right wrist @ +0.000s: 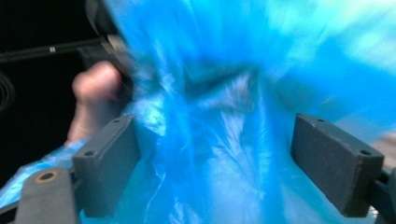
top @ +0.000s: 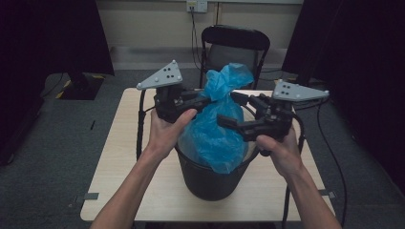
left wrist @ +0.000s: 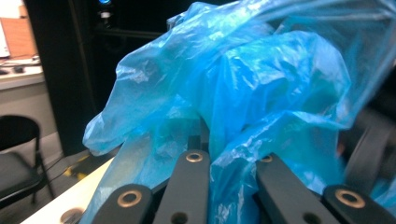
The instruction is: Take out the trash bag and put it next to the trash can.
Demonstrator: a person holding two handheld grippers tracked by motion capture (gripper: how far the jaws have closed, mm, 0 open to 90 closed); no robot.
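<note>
The thin, slippery blue plastic bag [top: 217,129], bulging from the black bin [top: 210,179] on the desk [top: 119,157], seemed best taken at its gathered neck, where the left tool [top: 207,101] pinched it while the right tool [top: 229,109] gaped around it.

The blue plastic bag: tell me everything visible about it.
The blue plastic bag is thin, translucent, crinkled film. It sits in a black bucket on the table, bulging above the rim, its top gathered into a neck. The left gripper pinches a fold; the right gripper stands open around the neck.
</note>
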